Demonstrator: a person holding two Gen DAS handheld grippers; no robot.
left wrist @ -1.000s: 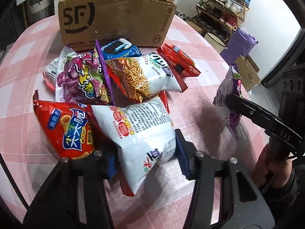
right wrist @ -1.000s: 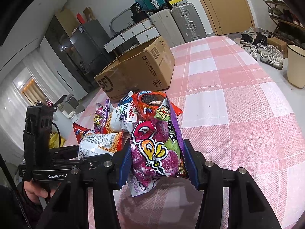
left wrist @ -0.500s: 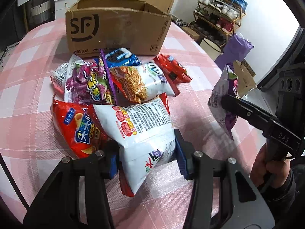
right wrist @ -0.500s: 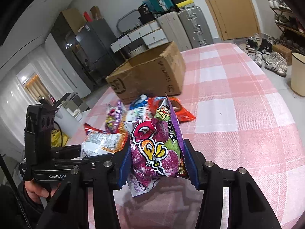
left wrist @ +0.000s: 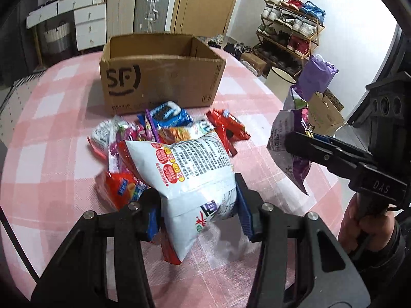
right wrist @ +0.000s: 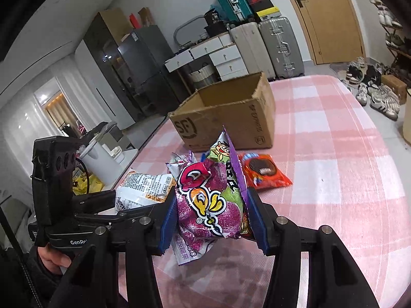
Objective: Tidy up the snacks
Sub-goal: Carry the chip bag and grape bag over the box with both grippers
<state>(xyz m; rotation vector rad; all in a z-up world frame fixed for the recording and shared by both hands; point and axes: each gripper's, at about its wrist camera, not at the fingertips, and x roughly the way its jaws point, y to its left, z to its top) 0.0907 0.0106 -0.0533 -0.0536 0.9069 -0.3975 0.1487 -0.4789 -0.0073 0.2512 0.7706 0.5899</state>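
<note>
My left gripper [left wrist: 196,205] is shut on a white snack bag [left wrist: 190,169] with red trim, held above the pink checked table [left wrist: 51,154]. A purple candy bag [right wrist: 210,200] is clamped upright between the blue pads of my right gripper [right wrist: 210,220]. The same purple bag [left wrist: 292,138] and the right gripper show at the right of the left wrist view. Behind stands an open cardboard box [left wrist: 159,74] marked SF, its inside hidden from view. In front of the box lie a blue cookie pack [left wrist: 168,114], red packs [left wrist: 226,128] and a red chip bag [left wrist: 120,190].
A red cookie pack [right wrist: 262,172] lies right of the purple bag near the box [right wrist: 231,118]. Suitcases [right wrist: 280,46] and drawers stand behind the table. A shoe rack [left wrist: 290,33], a bin [left wrist: 278,82] and a purple bag [left wrist: 317,77] are beyond the table's right edge.
Both grippers have risen with their bags and tipped up, so the box and the room behind show more. The white bag has lifted off the pile.
</note>
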